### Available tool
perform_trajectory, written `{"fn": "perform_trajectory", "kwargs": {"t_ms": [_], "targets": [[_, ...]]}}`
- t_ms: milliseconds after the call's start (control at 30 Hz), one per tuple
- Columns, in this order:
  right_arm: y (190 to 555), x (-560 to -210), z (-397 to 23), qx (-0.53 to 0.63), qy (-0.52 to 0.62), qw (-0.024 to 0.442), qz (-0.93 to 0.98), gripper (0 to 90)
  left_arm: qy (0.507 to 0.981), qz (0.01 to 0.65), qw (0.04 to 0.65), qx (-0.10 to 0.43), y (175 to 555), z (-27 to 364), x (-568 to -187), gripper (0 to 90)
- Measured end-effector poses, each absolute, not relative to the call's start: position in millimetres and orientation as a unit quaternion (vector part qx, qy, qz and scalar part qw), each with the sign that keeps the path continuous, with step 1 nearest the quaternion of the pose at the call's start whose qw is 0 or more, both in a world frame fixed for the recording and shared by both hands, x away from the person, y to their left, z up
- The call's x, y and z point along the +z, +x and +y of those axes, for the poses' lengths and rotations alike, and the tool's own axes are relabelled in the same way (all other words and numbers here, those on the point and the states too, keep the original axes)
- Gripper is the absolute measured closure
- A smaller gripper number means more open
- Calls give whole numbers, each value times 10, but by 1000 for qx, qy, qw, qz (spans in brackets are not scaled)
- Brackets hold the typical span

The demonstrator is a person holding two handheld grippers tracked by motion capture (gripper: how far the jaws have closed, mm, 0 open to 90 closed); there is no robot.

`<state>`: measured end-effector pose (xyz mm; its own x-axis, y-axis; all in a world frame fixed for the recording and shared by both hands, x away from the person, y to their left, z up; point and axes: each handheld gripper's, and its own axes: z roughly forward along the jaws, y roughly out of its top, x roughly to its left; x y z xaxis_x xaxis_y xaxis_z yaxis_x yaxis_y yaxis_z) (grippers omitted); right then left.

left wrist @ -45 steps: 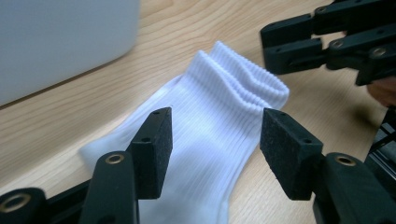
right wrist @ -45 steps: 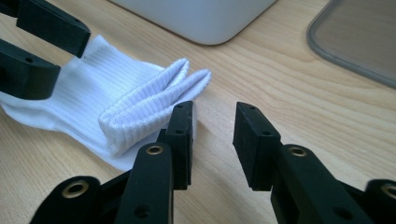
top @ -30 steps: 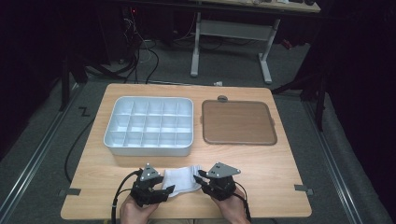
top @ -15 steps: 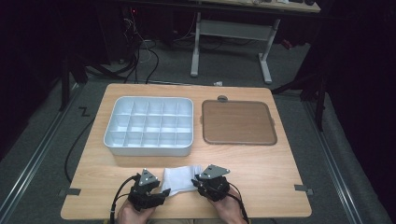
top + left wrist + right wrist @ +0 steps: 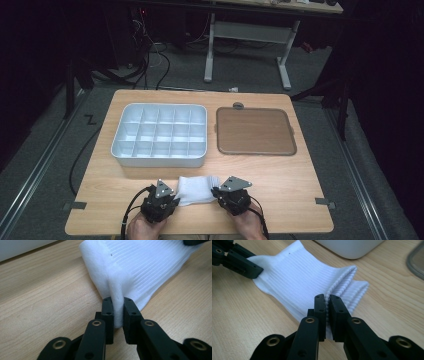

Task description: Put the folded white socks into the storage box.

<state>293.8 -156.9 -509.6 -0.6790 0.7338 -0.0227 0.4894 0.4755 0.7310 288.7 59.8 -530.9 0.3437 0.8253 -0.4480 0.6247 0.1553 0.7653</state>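
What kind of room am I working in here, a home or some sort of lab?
Most likely a lab or recording workspace, not a home: a bare wooden table on dark carpet, loose cables trailing across the floor behind it, and a metal-legged workbench beyond. The surroundings are dark.

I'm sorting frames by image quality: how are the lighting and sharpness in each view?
High view: the table is evenly lit against dark surroundings, and the picture is slightly soft. Left gripper view: the white sock is bright, its ribs sharp near the left gripper, blurring farther off. Right gripper view: the sock's ribbing is crisp at the right gripper; the white tray behind is out of focus.
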Motion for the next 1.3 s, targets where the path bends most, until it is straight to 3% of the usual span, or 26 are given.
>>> {"fn": "perform_trajectory", "kwargs": {"t_ms": [667,800,1067,1300], "targets": [[2966,-5197,-1699,353,389,178,832,821,648,559,511,80,3002,563,-5300,794],[2970,-5196,-1698,363,391,176,827,802,640,566,515,70,3031,597,-5294,731],[2925,-5054,-1749,395,390,177,813,714,622,568,537,44,3059,629,-5128,522],[2921,-4891,-1752,410,384,182,807,751,590,592,548,35,3279,699,-4996,486]]}}
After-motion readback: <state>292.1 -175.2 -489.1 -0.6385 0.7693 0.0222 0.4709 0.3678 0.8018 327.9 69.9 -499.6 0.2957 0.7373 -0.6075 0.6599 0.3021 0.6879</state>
